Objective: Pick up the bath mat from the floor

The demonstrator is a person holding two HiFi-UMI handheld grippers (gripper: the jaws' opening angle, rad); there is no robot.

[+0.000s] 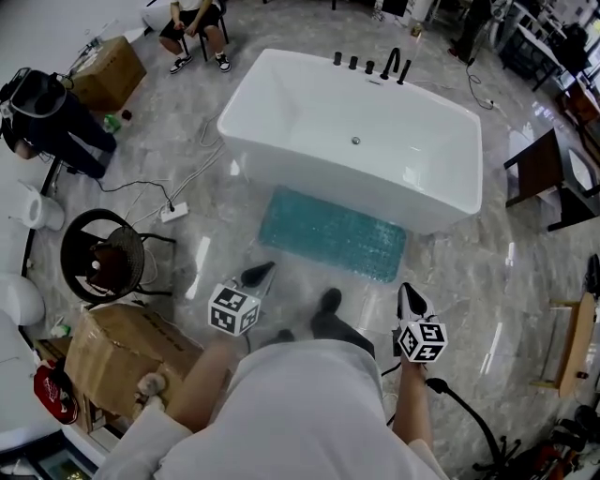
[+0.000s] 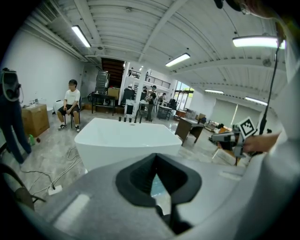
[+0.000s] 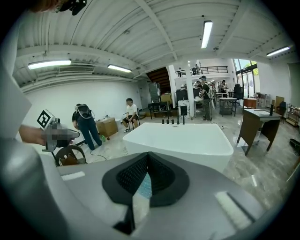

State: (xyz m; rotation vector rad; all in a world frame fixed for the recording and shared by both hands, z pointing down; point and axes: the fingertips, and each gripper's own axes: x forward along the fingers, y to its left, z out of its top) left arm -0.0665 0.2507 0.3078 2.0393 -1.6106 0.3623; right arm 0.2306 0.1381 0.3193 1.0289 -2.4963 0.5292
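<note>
A teal bath mat [image 1: 333, 234] lies flat on the grey floor along the front of the white bathtub [image 1: 281, 112]. My left gripper [image 1: 258, 275] hangs above the floor just short of the mat's near left edge. Off the mat's near right corner is my right gripper [image 1: 410, 300]. Both are shut, with nothing between the jaws. In the left gripper view the black pads [image 2: 140, 178] meet and a sliver of mat [image 2: 158, 186] shows below them. The right gripper view shows the same: pads [image 3: 133, 176] together, mat [image 3: 145, 186] beyond.
A power strip [image 1: 173, 213] with cables lies left of the mat. A black round chair [image 1: 103, 253] and cardboard boxes [image 1: 127, 356] stand at the left. One person sits [image 1: 197, 23] behind the tub, another stands [image 1: 47, 117] at the left. A wooden chair [image 1: 544, 173] is at the right.
</note>
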